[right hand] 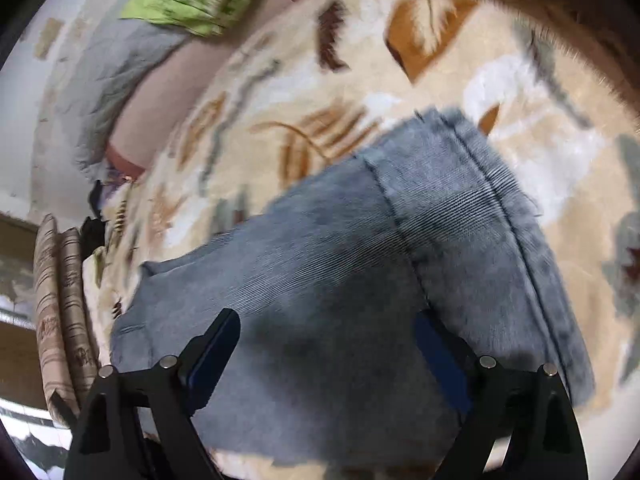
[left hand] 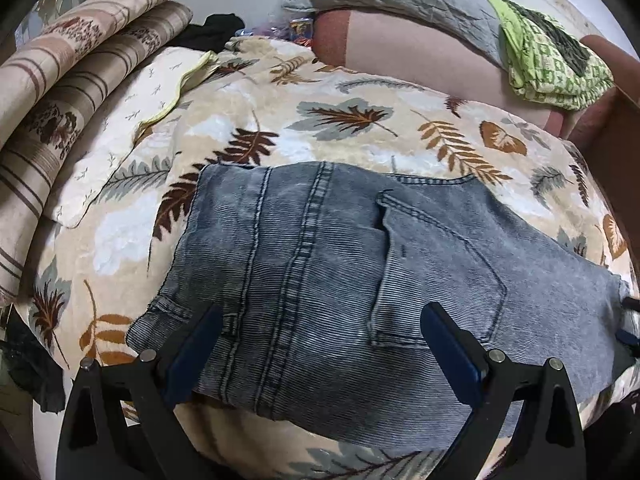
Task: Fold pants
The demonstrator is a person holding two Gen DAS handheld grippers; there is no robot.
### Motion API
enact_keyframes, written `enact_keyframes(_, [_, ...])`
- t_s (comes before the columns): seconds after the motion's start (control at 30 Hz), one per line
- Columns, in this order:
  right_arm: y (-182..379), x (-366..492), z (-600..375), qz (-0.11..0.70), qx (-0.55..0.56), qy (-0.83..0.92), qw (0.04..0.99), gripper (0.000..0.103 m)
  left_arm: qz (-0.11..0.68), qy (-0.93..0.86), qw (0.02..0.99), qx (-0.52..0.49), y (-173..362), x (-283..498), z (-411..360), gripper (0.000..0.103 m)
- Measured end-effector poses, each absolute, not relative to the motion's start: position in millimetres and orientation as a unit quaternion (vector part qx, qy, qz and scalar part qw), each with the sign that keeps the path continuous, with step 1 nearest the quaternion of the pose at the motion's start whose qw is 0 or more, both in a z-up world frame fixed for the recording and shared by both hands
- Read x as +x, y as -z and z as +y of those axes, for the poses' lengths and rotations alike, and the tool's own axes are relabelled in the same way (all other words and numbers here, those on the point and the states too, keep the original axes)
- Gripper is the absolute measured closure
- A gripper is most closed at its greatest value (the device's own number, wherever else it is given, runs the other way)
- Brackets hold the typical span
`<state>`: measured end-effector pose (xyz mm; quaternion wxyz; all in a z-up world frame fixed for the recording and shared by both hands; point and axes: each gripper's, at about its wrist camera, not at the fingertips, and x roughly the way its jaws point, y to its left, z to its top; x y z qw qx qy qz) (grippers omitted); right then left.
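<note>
Denim, washed grey-blue, fills the lower middle of both my wrist views: the pants lie folded on the leaf-print blanket, back pocket facing up and the waistband corner toward the lower left in my left view. My left gripper sits low over the near edge of the fabric with its jaws spread wide, one blue-padded finger at the waistband side and the other just below the pocket; nothing is pinched between them that I can see. In my right view, which is motion-blurred, the pants run from the lower left up to a hemmed leg end at upper right. My right gripper is likewise wide apart, straddling the denim with the cloth passing between and under the fingers; I cannot tell whether the pads touch it. Striped cushions lean at the left, and a green patterned cloth rests beyond the blanket.
</note>
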<state>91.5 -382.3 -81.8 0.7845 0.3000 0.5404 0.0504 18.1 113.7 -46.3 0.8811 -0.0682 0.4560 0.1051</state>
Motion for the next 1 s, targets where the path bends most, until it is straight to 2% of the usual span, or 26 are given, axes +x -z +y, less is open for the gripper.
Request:
enact_keyframes(0.2, [49, 77, -387, 0.501, 0.306, -0.062, 0.808, 0.007, 0.446, -0.103, 0.887, -0.063, 36, 16, 109, 0.003])
enact_keyframes(0.4, [34, -5, -439, 0.452, 0.366, -0.04, 0.813, 0.007, 0.448, -0.07, 0.889, -0.058, 32, 27, 80, 0.003])
enact_keyframes(0.6, [53, -54, -504, 0.446, 0.416, 0.019, 0.792, 0.007, 0.458, 0.005, 0.888, -0.035, 33, 49, 7, 0.003])
enact_keyframes(0.77, [76, -34, -504, 0.443, 0.466, -0.031, 0.765, 0.01, 0.47, 0.072, 0.88, -0.018, 36, 56, -55, 0.003])
enact_keyframes(0.83, [89, -25, -500, 0.45, 0.486, -0.033, 0.748, 0.015, 0.476, 0.085, 0.875, -0.007, 41, 55, -74, 0.003])
enact_keyframes(1.0, [105, -15, -497, 0.435, 0.521, -0.047, 0.733, 0.018, 0.49, 0.101, 0.866, 0.006, 51, 57, -100, 0.003])
